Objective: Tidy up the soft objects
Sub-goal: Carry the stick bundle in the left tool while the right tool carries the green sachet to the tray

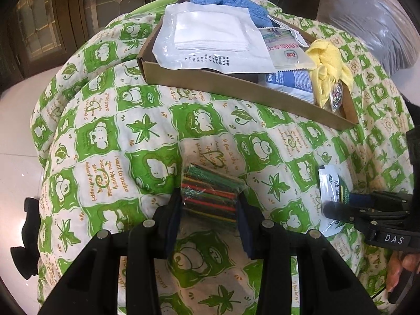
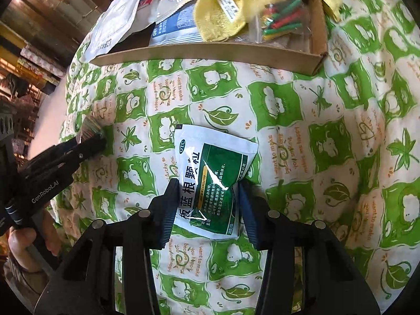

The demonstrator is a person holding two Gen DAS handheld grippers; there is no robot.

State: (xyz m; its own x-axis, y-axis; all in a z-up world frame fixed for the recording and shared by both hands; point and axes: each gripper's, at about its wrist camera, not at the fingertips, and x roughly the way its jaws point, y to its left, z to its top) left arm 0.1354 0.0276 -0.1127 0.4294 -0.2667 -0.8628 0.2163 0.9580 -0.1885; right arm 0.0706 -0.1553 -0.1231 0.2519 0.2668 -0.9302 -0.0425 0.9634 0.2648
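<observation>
My left gripper (image 1: 210, 197) is shut on a clear bag of coloured tubes (image 1: 210, 181), just above the green-and-white quilt (image 1: 147, 131). My right gripper (image 2: 208, 186) is shut on a green and white medicine sachet (image 2: 210, 157), which crumples where the pads pinch it. In the left wrist view that sachet (image 1: 330, 181) and the right gripper (image 1: 338, 210) show at the right edge. The left gripper (image 2: 97, 139) appears at the left of the right wrist view. A shallow cardboard box (image 1: 249, 89) lies beyond both, holding a white pouch (image 1: 210, 31), a blue cloth (image 1: 236, 2) and a yellow cloth (image 1: 328, 63).
The box (image 2: 204, 52) also holds other sachets (image 2: 176, 31) and a small bag of coloured tubes (image 2: 281, 18) near its right corner. The quilt falls away to a white floor (image 1: 18, 157) on the left. A person's hand (image 2: 23, 239) grips the left tool.
</observation>
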